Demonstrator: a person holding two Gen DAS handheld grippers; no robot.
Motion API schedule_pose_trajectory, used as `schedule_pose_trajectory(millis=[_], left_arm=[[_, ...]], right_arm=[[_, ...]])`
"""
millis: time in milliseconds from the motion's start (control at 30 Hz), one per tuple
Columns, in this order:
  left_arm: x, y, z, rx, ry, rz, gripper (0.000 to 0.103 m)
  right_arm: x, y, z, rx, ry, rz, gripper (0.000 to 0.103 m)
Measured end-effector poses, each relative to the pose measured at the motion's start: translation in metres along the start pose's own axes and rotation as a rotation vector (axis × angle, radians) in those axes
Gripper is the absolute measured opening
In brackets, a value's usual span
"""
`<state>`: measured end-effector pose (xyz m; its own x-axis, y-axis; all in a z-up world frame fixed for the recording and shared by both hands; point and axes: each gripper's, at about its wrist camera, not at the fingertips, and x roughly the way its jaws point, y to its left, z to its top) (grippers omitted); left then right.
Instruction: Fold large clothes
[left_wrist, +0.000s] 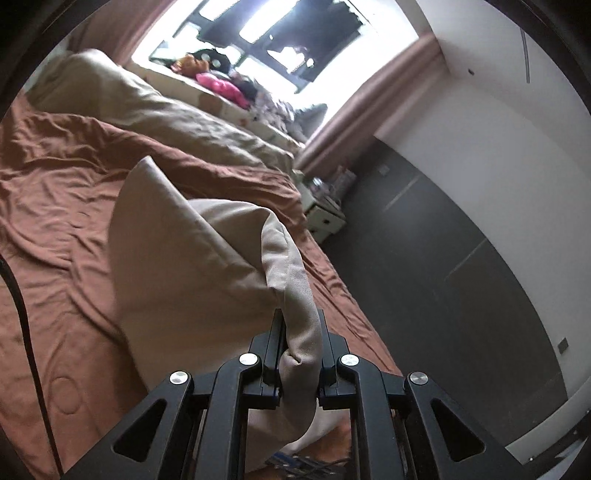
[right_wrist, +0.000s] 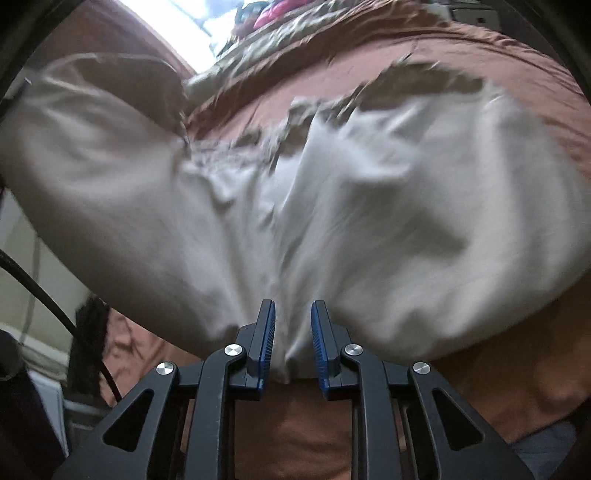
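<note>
**Beige garment held over the bed**

A bunched fold of the beige garment (left_wrist: 192, 258) is pinched by the left tongs (left_wrist: 300, 325). Its near edge is clamped in the right tongs (right_wrist: 293, 332), above the rust-brown bed cover (left_wrist: 55, 206).

Bed w/ rust-brown cover (left_wrist: 74, 206), creased; same cover fills the right-wrist view's background (right_wrist: 498, 74). Beige duvet (left_wrist: 155, 110) bunched along far side of bed. Window (left_wrist: 266, 33) behind, very bright, w/ pink curtain (left_wrist: 373, 99) at its right. Pile of clothes, incl. pink item (left_wrist: 221, 88), on sill. White nightstand (left_wrist: 325, 214) beside bed, on dark floor (left_wrist: 424, 258). Black cable (left_wrist: 22, 306) at left edge.
</note>
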<state>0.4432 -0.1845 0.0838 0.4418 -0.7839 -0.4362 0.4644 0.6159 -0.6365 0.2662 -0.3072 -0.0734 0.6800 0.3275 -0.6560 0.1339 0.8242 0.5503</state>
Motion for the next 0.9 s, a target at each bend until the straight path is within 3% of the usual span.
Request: schedule_pose_trajectory(millis=[300,467,733,767,867,900], left_arm=[[0.105,-0.038,-0.003,0.013,0.148,-0.012,0.013],[0.156,-0.058,-0.010,0.013,0.211,-0.023,0.013],[0.199,-0.096,-0.047,0.052,0.317,-0.101,0.013],[0.205,-0.100,-0.054,0.065,0.348,-0.116,0.017],[0.220,-0.111,-0.083,0.118,0.485,-0.141,0.043],[0.220,-0.111,-0.088,0.120,0.500,-0.166,0.047]], right_arm=[[-0.085,-0.058,0.001,0.115,-0.161,-0.021,0.017],[-0.108,-0.088,-0.010,0.161,-0.190,-0.053,0.017],[-0.132,-0.113,-0.016,0.229,-0.218,-0.085,0.017],[-0.134,-0.116,-0.016,0.236,-0.221,-0.086,0.017],[-0.137,-0.125,-0.016,0.274,-0.223,-0.102,0.018],[-0.140,-0.128,-0.018,0.286,-0.225,-0.096,0.023]])
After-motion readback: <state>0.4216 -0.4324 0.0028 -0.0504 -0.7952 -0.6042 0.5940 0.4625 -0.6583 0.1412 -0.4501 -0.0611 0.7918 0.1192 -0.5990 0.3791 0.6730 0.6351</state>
